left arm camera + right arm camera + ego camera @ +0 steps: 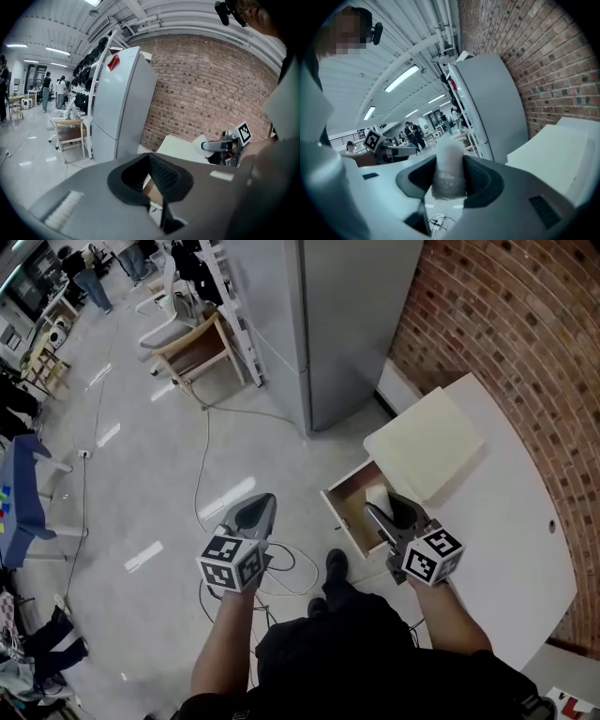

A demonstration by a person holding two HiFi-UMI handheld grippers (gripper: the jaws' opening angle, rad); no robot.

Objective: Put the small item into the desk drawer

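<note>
The right hand-held gripper (392,510) holds a small white tube-shaped item (449,174) clamped between its pads, with the jaws fairly wide around it. In the right gripper view the item stands on end, its long axis running from six to twelve o'clock across the jaws. In the head view the gripper's tips hang over the open desk drawer (352,514), whose bare wooden bottom lies at nine to ten o'clock from them. The drawer juts from the white surface (511,521). The left hand-held gripper (257,512), jaws drawn together and empty, hovers over the floor (141,484) at nine o'clock, well apart. The right hand is nearer, so the release probably needs only a short lowering.
</note>
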